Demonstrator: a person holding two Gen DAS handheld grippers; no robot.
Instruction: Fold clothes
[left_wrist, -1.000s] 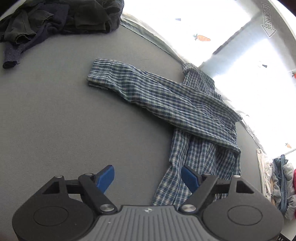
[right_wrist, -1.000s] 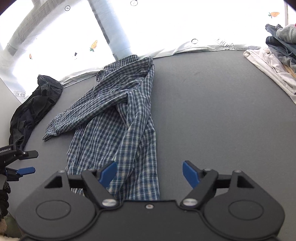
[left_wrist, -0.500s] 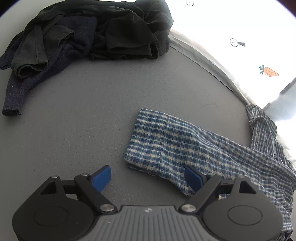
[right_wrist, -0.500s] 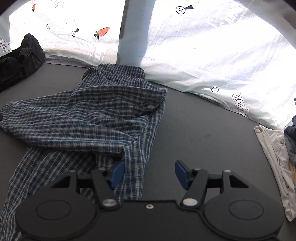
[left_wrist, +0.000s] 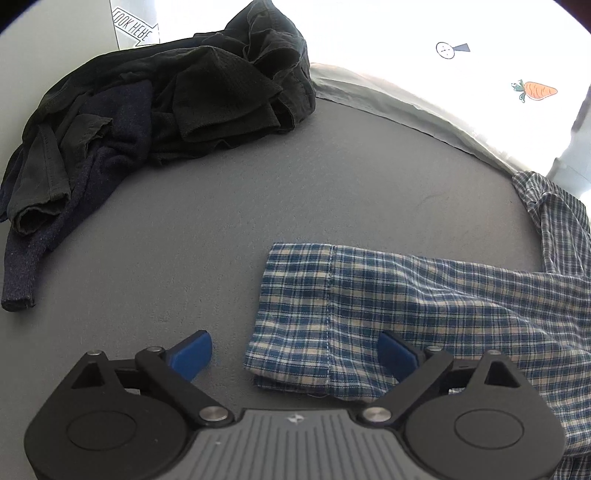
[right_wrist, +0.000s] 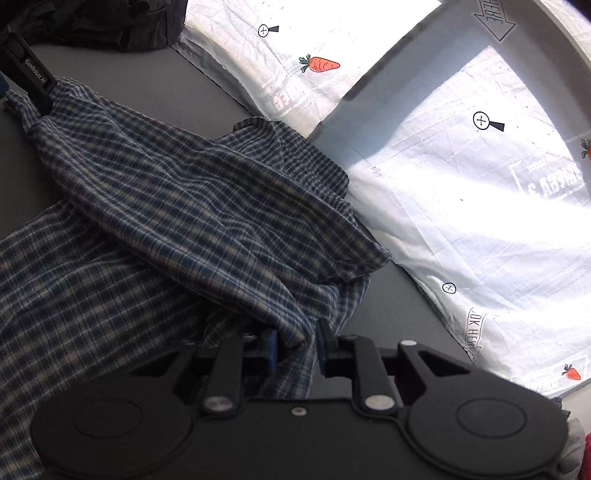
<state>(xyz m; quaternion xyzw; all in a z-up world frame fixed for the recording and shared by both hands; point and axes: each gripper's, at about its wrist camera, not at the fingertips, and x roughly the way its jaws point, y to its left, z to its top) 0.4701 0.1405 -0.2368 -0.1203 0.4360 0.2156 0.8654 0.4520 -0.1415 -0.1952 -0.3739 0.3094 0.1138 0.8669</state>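
A blue plaid shirt (right_wrist: 192, 206) lies crumpled on the grey table (left_wrist: 221, 221), one sleeve stretched out to the left. The sleeve's cuff (left_wrist: 295, 306) lies flat in the left wrist view, just ahead of my left gripper (left_wrist: 293, 347). That gripper stands wide open, its right finger over the cuff and its left finger over bare table. My right gripper (right_wrist: 297, 345) is closing on a bunched fold at the shirt's near right side, and cloth fills the narrow gap between its blue pads. One black finger of the left gripper (right_wrist: 33, 79) shows at the sleeve's far end.
A heap of dark clothes (left_wrist: 166, 110) lies at the table's far left. A white sheet (right_wrist: 480, 206) printed with carrots and markers hangs behind the table's far edge. A few pale garments (right_wrist: 572, 443) sit at the right edge.
The left gripper has moved along the sleeve to its cuff, still open. The right gripper has rolled, moved onto the shirt and gone from wide open to closed on a fold.
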